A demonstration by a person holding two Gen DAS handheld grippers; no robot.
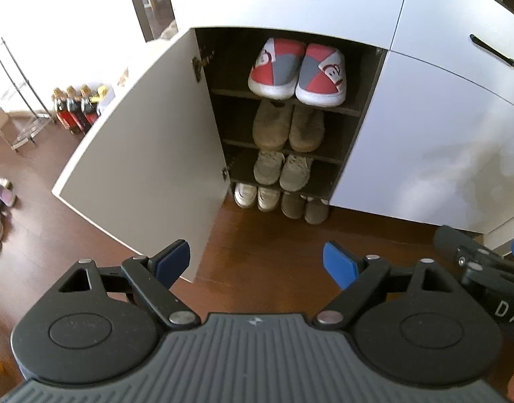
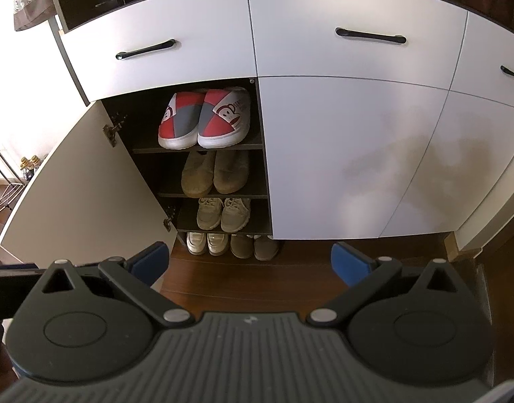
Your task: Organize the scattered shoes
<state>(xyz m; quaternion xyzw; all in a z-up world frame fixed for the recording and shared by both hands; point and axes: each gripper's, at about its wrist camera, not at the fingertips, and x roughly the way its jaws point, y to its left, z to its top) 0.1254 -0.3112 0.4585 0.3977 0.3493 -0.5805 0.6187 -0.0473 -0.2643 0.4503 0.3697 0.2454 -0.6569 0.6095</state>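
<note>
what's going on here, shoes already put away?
Mostly. The cabinet door stands open, and pairs fill the shelves: red-and-grey slippers on top, tan boots below, grey sneakers under those, more at the bottom. Both tongs, left and right, hang open and empty over the wood floor. A few shoes still lie loose on the floor, far left.

shoes in my open cabinet | top shelf: red-grey slippers [image 1: 295,72] | below: tan boots [image 1: 288,127], grey sneakers [image 1: 283,171] | floor: scattered shoes [image 1: 0,208] far left
</note>
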